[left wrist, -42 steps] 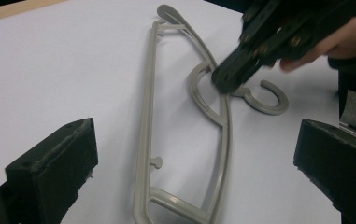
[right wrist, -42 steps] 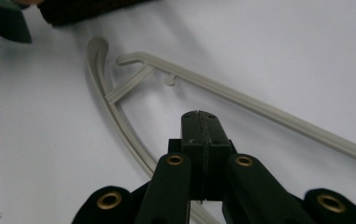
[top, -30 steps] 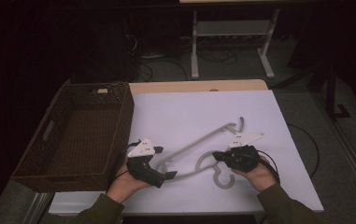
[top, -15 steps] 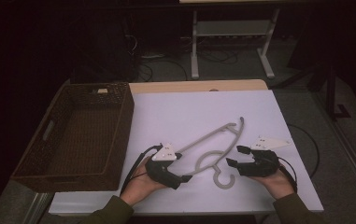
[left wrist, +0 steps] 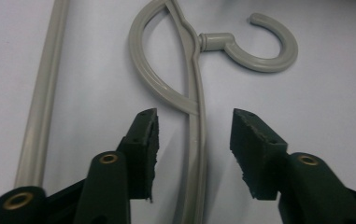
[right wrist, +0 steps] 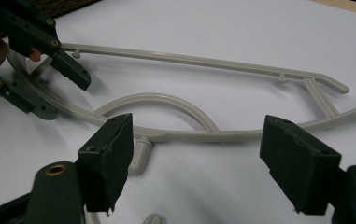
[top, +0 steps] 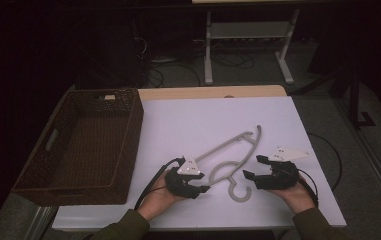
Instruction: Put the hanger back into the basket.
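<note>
A grey plastic hanger [top: 233,155] lies flat on the white table top [top: 188,120], its hook [top: 239,192] toward the front edge. My left gripper [top: 202,182] is open at the hanger's left end. In the left gripper view the hanger's arm [left wrist: 196,140] runs between the two open jaws, with the hook [left wrist: 269,60] beyond them. My right gripper [top: 254,167] stands open just right of the hanger's neck, apart from it. In the right gripper view [right wrist: 199,123] the hanger [right wrist: 166,100] lies ahead of the wide-open jaws, and the left gripper [right wrist: 49,79] straddles its far end.
A dark brown wicker basket [top: 128,145] stands on the left side of the table, with a small pale object [top: 109,97] at its far rim. Cables trail from both grippers. A metal stand [top: 248,45] and floor cables lie beyond the table.
My right gripper has drawn back to the right, off the hanger's neck. My left gripper has moved right, its open jaws now astride the hanger's arm.
</note>
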Action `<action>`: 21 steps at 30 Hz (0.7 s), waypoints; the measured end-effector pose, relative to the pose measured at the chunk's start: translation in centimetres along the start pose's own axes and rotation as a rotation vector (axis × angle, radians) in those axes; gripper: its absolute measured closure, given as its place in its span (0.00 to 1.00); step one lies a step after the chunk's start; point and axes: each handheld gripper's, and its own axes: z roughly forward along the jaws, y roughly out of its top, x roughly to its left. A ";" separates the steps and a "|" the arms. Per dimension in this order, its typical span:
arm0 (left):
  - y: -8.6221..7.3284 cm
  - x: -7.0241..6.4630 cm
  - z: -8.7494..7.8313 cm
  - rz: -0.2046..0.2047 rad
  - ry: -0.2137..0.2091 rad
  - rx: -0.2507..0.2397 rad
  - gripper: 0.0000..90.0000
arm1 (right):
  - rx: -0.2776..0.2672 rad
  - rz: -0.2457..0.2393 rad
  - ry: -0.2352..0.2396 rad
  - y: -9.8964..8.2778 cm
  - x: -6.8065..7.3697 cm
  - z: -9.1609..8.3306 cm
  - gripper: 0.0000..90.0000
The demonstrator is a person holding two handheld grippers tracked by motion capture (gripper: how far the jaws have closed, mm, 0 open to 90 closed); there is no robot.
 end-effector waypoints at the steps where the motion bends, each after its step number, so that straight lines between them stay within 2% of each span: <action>1: 0.0 0.0 0.1 0.004 0.000 0.011 0.60 | 0.000 0.000 0.000 0.0 0.0 0.0 0.28; 5: 0.1 -0.2 0.5 -0.014 0.007 0.026 0.66 | -0.006 0.004 -0.002 0.0 -0.1 0.0 0.28; 10: 0.1 -0.3 0.8 -0.006 0.012 0.052 0.74 | -0.011 0.007 -0.004 0.0 -0.2 -0.1 0.29; 16: 0.1 -0.5 1.0 0.013 0.026 0.052 0.80 | -0.011 0.001 -0.007 0.0 -0.2 -0.1 0.29; 21: 0.2 -0.6 1.1 0.007 0.023 0.055 0.87 | -0.011 0.006 -0.008 0.1 -0.2 -0.1 0.29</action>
